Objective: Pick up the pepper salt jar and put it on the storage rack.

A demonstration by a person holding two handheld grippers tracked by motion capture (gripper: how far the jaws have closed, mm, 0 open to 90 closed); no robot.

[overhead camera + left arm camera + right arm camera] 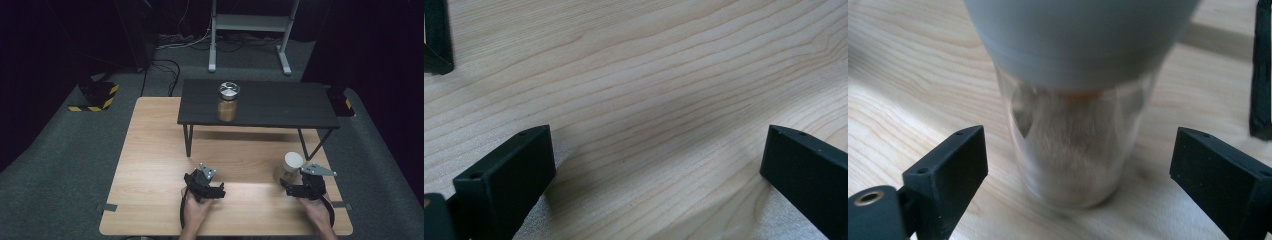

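White-lidded jar [1075,125] is being framed between the parted jaws of the right claw [1075,165], untouched, on the wooden table [150,150]; left claw [656,165] is being held spread.

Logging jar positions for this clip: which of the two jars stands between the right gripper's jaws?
The white-lidded jar on the wooden table, between the open jaws of the right gripper. The silver-lidded jar stands apart on the black shelf.
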